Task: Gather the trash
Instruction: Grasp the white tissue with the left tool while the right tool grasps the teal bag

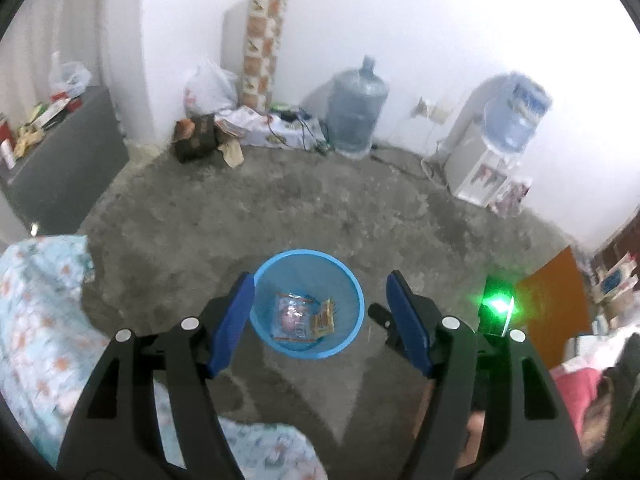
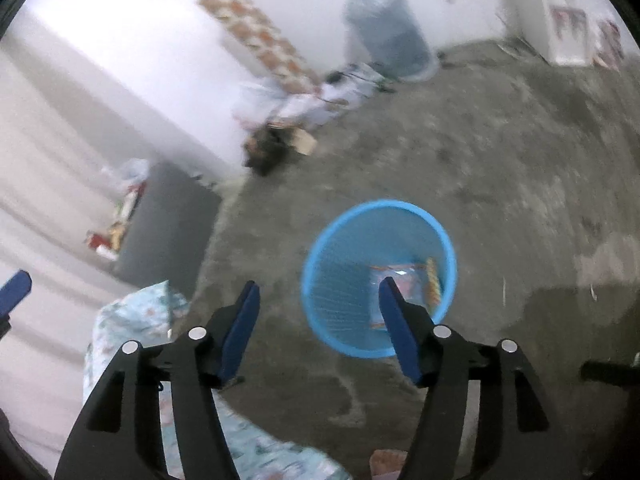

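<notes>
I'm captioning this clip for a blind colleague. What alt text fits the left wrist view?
The left tool, open and empty, hangs over a blue mesh bin on a grey concrete floor, with two snack wrappers lying inside the bin. Against the white wall behind stand a water jug, a water dispenser and a pile of bags and boxes.

Wrappers [image 1: 302,317] lie in the basket [image 1: 358,292] (jug [image 1: 356,114] far behind).

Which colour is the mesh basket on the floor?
Light blue; the mesh basket shows best in the left wrist view.
</notes>
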Demonstrator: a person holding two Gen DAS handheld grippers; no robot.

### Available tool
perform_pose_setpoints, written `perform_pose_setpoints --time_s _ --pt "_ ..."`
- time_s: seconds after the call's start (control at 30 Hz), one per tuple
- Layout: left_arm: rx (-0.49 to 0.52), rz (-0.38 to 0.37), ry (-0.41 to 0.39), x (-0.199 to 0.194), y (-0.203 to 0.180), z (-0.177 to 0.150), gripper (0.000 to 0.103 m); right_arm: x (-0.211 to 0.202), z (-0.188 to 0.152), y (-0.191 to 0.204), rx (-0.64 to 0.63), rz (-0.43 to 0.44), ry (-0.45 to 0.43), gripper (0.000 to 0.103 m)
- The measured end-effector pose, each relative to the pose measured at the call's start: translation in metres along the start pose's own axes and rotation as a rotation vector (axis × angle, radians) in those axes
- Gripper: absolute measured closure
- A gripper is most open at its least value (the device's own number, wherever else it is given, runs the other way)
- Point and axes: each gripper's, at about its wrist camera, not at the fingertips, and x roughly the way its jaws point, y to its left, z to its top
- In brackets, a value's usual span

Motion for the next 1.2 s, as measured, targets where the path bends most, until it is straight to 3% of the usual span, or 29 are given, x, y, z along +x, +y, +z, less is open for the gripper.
perform_pose_setpoints --time_s 0.17,0.3,0.5,0.63,0.83,0.97,1.2 --pt "-0.142 -0.029 -0.042 -0.092 0.056 -0.018 0.039 -0.043 -0.005 0.069 -0.17 0.126 0.045 0.03" --pt "-0.19 0.059 -0.15 -0.173 0.095 -0.044 0.039 -0.064 -0.022 0.116 -0.283 0.24 0.133 0.027" --pt "-0.304 0.24 -0.302 -0.288 0.151 -0.103 0.023 -0.066 -0.057 0.175 -0.348 0.402 0.313 0.027" --pt "-0.348 0.327 -0.35 -0.332 0.177 -0.138 0.02 -0.054 -0.087 0.212 -0.359 0.502 0.465 0.027" --pt "-0.455 0.427 -0.263 -0.338 0.227 -0.178 0.02 -0.023 -0.14 0.255 -0.362 0.547 0.674 0.027" --pt "-0.508 0.421 -0.103 -0.309 0.267 -0.192 0.02 -0.001 -0.165 0.273 -0.355 0.546 0.769 0.027" --pt "-0.594 0.442 0.032 -0.272 0.324 -0.209 0.03 0.02 -0.193 0.298 -0.361 0.541 0.854 0.027"
